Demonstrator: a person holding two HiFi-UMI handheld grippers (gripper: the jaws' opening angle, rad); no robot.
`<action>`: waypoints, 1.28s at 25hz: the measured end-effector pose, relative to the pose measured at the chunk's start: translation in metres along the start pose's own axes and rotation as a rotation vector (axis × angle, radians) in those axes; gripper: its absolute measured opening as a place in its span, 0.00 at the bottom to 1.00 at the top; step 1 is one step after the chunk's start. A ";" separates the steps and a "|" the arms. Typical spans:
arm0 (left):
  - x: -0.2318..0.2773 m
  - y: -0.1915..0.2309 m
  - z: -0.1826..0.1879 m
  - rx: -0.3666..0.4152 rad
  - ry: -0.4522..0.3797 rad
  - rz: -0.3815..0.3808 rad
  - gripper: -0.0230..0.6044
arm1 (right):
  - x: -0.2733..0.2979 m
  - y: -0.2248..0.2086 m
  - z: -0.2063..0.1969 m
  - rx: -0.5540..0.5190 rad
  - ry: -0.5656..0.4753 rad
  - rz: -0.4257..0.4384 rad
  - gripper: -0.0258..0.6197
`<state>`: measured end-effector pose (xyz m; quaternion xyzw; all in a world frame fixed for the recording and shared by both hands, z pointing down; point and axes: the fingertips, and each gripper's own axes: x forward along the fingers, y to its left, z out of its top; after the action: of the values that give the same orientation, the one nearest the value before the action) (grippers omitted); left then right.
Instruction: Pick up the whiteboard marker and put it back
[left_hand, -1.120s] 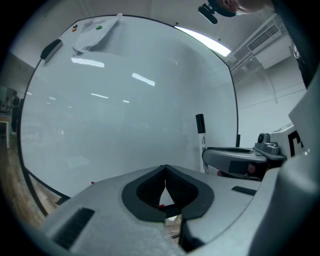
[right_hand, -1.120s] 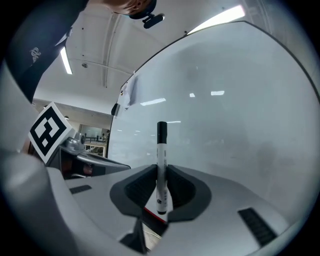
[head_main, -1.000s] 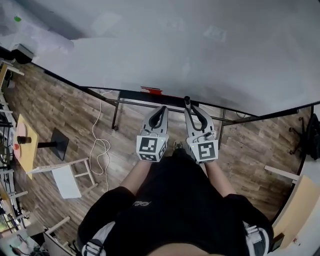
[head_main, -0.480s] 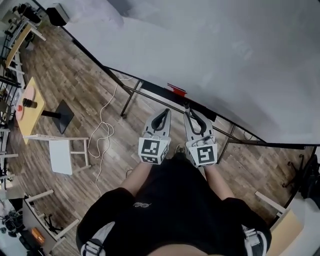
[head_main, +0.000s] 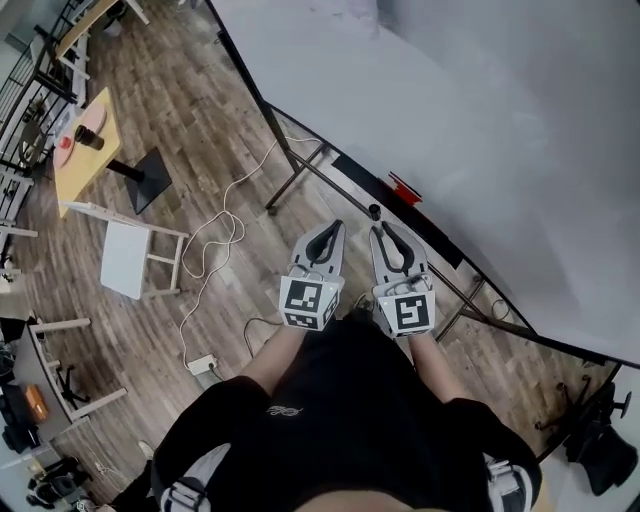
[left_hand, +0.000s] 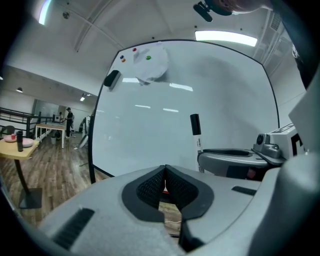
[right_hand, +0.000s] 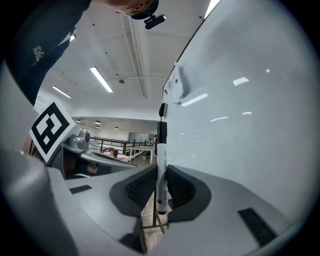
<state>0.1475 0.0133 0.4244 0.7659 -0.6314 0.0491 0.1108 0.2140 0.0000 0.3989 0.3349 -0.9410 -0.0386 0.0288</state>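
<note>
The whiteboard marker (right_hand: 161, 165), white with a black cap, stands upright between the pads of my right gripper (right_hand: 160, 189), which is shut on it. In the head view only its black cap (head_main: 374, 211) shows, above the right gripper (head_main: 382, 230). My left gripper (head_main: 328, 230) hangs close beside it on the left. Its pads meet with nothing between them (left_hand: 164, 176). The left gripper view also shows the marker (left_hand: 195, 131) in front of the whiteboard (left_hand: 165, 115). Both grippers point toward the whiteboard's lower edge and its dark tray (head_main: 365, 175).
A red eraser (head_main: 404, 187) lies on the tray, right of the grippers. The board's metal stand legs (head_main: 296, 182) reach onto the wood floor. At the left are a white cable with a power strip (head_main: 203, 362), a white stool (head_main: 125, 258) and a small yellow table (head_main: 82, 140).
The head view has swung round, so the whiteboard now runs diagonally at the right. Both grippers have turned and shifted together along the board. The marker stays held.
</note>
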 end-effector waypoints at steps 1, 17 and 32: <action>-0.003 0.006 -0.002 -0.005 0.001 0.016 0.05 | 0.004 0.005 -0.002 0.013 0.007 0.013 0.13; -0.062 0.152 -0.018 -0.066 -0.008 0.247 0.05 | 0.116 0.114 -0.010 0.020 0.036 0.240 0.13; -0.085 0.261 -0.016 -0.069 -0.022 0.199 0.05 | 0.199 0.194 -0.008 -0.001 0.072 0.224 0.13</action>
<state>-0.1238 0.0519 0.4493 0.6957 -0.7068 0.0294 0.1248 -0.0612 0.0232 0.4303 0.2288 -0.9709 -0.0238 0.0667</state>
